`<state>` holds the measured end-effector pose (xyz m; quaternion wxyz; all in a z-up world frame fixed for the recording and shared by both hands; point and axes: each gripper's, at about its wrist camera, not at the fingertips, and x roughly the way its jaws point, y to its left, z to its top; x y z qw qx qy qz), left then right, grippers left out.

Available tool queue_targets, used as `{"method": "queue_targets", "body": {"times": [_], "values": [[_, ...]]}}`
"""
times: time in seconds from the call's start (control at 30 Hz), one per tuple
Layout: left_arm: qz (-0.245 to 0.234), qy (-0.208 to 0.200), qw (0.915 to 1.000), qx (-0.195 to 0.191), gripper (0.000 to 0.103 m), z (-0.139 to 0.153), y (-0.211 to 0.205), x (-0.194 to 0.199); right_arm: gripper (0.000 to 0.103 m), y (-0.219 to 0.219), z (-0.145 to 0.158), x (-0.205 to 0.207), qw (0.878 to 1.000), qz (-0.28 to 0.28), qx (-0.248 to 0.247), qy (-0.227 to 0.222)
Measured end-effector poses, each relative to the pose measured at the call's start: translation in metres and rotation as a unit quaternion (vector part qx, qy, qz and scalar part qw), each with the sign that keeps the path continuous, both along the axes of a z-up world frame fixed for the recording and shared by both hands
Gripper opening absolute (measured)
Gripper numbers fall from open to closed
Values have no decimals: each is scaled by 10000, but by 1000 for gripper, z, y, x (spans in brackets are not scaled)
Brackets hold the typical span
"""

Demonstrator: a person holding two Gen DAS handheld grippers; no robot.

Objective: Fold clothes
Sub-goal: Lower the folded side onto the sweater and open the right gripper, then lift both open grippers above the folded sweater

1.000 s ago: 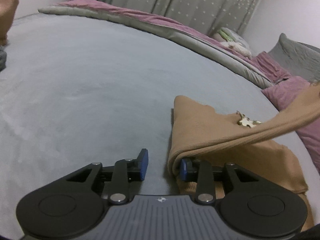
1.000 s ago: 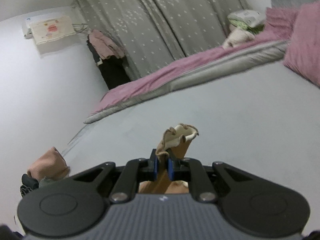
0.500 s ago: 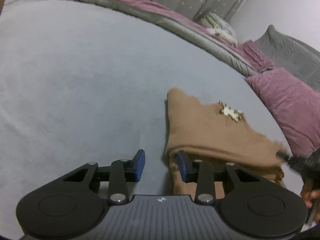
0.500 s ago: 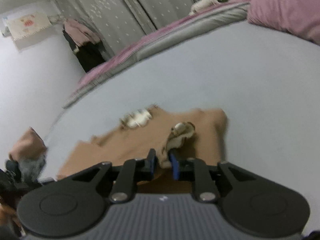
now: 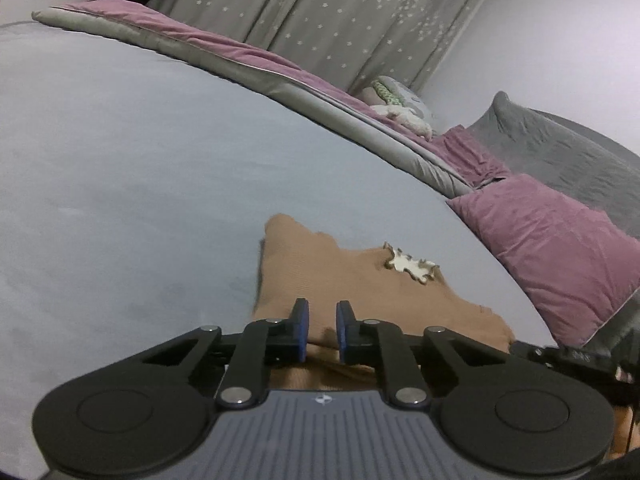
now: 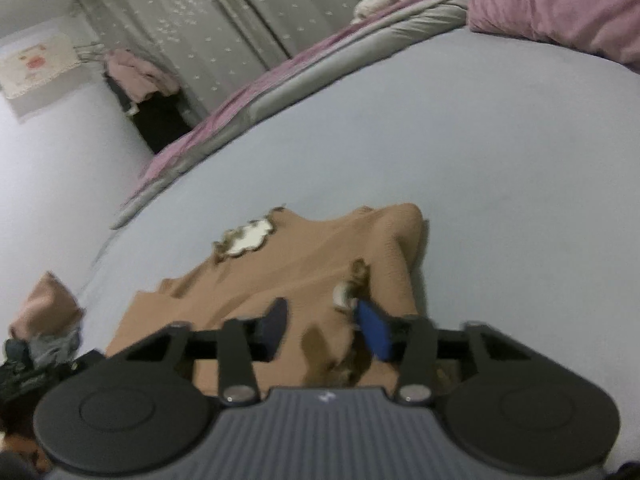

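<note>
A tan knitted sweater (image 5: 320,276) with a cream patch (image 5: 408,264) lies folded on the pale grey bed (image 5: 140,180). My left gripper (image 5: 322,330) hovers over its near edge, fingers a narrow gap apart with only fabric showing behind the gap. In the right wrist view the same sweater (image 6: 304,264) lies flat, and its sleeve cuff (image 6: 350,286) with cream trim rests on top. My right gripper (image 6: 324,326) stands wide open just behind that cuff, whose trim lies close to the blue right pad (image 6: 374,334).
A pink pillow (image 5: 552,240) and a grey pillow (image 5: 560,148) lie at the right. A rolled pink and grey duvet (image 5: 240,60) runs along the far side before curtains. A small heap of clothes (image 6: 44,312) sits at the bed's left edge.
The right gripper came down with the sleeve, laid it over the sweater and opened. The left gripper moved from beside the fold to over the sweater, its fingers drawn closer together.
</note>
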<state>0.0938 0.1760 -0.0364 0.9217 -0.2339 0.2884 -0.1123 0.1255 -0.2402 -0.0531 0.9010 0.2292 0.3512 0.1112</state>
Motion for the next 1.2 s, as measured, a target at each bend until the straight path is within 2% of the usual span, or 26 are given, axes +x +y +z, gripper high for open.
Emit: {"method": "queue_targets", "body": {"times": [0.03, 0.07, 0.17, 0.3, 0.43, 0.5, 0.57, 0.63, 0.73, 0.97, 1.07, 1.2], "values": [[-3, 30, 10000, 22, 9, -3, -1, 1, 11, 4, -1, 2, 9999, -16, -126, 25], [-2, 50, 10000, 41, 9, -5, -1, 3, 11, 9, 0, 2, 9996, -25, -281, -21], [15, 95, 9999, 84, 7, -9, -2, 4, 10, 24, 11, -11, 9948, -32, -796, -628], [-18, 232, 9997, 67, 5, -21, -3, 7, 10, 28, -3, -7, 9926, -131, -1135, -420], [-26, 236, 9997, 16, 5, -22, -4, 8, 13, 44, 4, -9, 9872, -95, -1537, -421], [-6, 218, 9998, 11, 5, -19, -5, 7, 21, 53, 10, -11, 9818, -79, -1845, -444], [15, 142, 9999, 25, 5, -13, -7, 6, 40, 60, 18, -16, 9772, -106, -2037, -594], [39, 4, 10000, 89, 5, -8, -9, 5, 48, 68, 24, -20, 9745, -71, -2118, -735], [85, -170, 9996, 203, 7, -2, -13, 4, 48, 84, 28, -22, 9720, 80, -2187, -853], [-11, -67, 9989, 461, 15, -10, -22, 8, 52, 130, 24, -18, 9672, 587, -2346, -785], [-26, -27, 9980, 624, 16, -10, -26, 9, 55, 134, 12, -15, 9657, 643, -2442, -601], [-46, -13, 9973, 732, 22, -8, -32, 9, 57, 120, 10, -22, 9729, 468, -2207, -507]]}}
